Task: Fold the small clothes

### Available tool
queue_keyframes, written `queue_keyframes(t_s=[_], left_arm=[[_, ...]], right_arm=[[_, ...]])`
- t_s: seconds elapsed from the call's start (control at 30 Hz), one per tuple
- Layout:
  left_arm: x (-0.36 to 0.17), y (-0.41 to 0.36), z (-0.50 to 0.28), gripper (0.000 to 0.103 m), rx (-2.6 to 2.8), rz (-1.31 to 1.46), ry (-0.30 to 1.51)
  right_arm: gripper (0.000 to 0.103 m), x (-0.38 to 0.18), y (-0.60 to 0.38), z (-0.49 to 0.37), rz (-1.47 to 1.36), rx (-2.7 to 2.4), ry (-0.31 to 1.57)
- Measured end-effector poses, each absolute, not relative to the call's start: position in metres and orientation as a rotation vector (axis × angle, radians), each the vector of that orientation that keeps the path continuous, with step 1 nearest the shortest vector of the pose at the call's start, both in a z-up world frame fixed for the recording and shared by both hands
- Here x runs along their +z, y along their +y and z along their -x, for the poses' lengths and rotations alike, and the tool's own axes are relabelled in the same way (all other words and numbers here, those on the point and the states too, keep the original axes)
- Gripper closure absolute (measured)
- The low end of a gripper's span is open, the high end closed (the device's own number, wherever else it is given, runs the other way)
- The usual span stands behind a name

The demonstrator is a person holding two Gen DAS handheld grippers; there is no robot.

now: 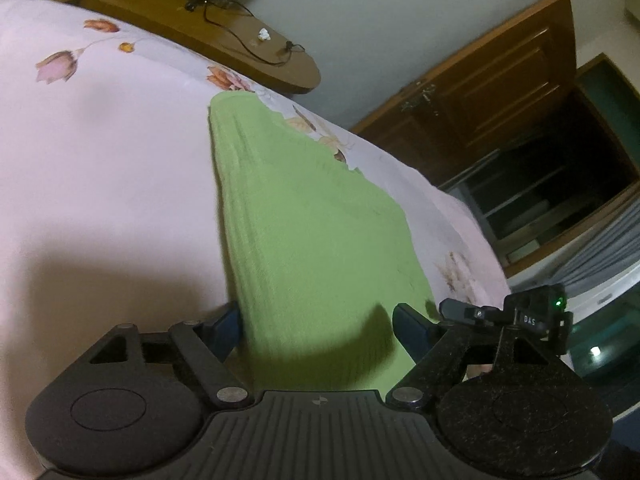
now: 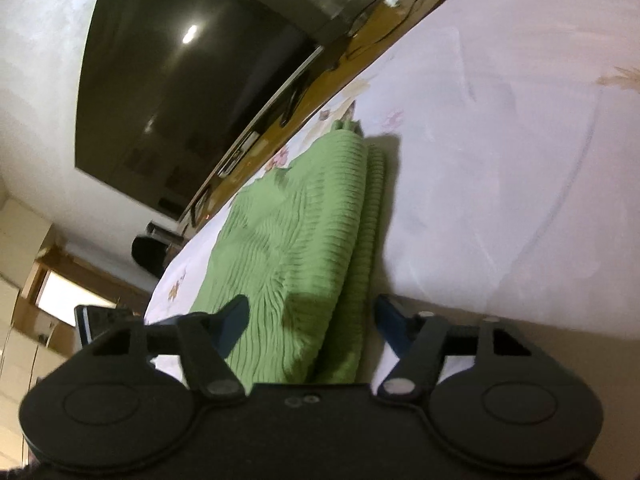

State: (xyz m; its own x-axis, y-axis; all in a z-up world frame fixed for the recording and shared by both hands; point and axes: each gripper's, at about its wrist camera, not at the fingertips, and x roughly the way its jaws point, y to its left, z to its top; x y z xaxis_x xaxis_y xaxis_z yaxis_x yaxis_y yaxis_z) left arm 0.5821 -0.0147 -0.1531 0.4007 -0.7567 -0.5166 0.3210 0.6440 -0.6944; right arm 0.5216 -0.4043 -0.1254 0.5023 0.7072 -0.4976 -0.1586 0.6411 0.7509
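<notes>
A green ribbed knit garment [image 1: 304,232] lies folded on the pale pink floral bedsheet [image 1: 100,152]. My left gripper [image 1: 320,326] is open, its blue fingertips spread to either side of the garment's near end. In the right wrist view the same garment [image 2: 292,240] shows stacked layers with a folded edge on its right side. My right gripper [image 2: 314,320] is open too, its fingers straddling the near end of the garment. Part of the other gripper [image 1: 516,316] shows at the right of the left wrist view.
A wooden shelf [image 1: 240,36] with cables runs along the far side of the bed. A dark television [image 2: 192,84] hangs above it. A wooden door [image 1: 500,92] stands open past the bed's right edge. The sheet [image 2: 500,160] spreads wide to the right.
</notes>
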Motion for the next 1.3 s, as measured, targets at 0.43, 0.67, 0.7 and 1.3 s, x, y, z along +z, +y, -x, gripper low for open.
queue_keyframes(t_s=[0.43, 0.67, 0.7, 1.3], left_arm=[[-0.148, -0.013, -0.59, 0.037, -0.693, 0.5, 0.914], [-0.134, -0.028, -0.584, 0.064, -0.62, 0.369, 0.862], [-0.131, -0.027, -0.583, 0.066, -0.623, 0.364, 0.853], [-0.025, 0.156, -0.519, 0.067, -0.502, 0.339, 0.695]], right_arm=[[0.065, -0.128, -0.397, -0.546, -0.667, 0.739, 0.924], [0.075, -0.122, -0.383, -0.543, -0.602, 0.71, 0.902], [0.076, -0.116, -0.378, -0.542, -0.574, 0.698, 0.894], [0.077, -0.006, -0.219, -0.531, -0.502, 0.842, 0.781]])
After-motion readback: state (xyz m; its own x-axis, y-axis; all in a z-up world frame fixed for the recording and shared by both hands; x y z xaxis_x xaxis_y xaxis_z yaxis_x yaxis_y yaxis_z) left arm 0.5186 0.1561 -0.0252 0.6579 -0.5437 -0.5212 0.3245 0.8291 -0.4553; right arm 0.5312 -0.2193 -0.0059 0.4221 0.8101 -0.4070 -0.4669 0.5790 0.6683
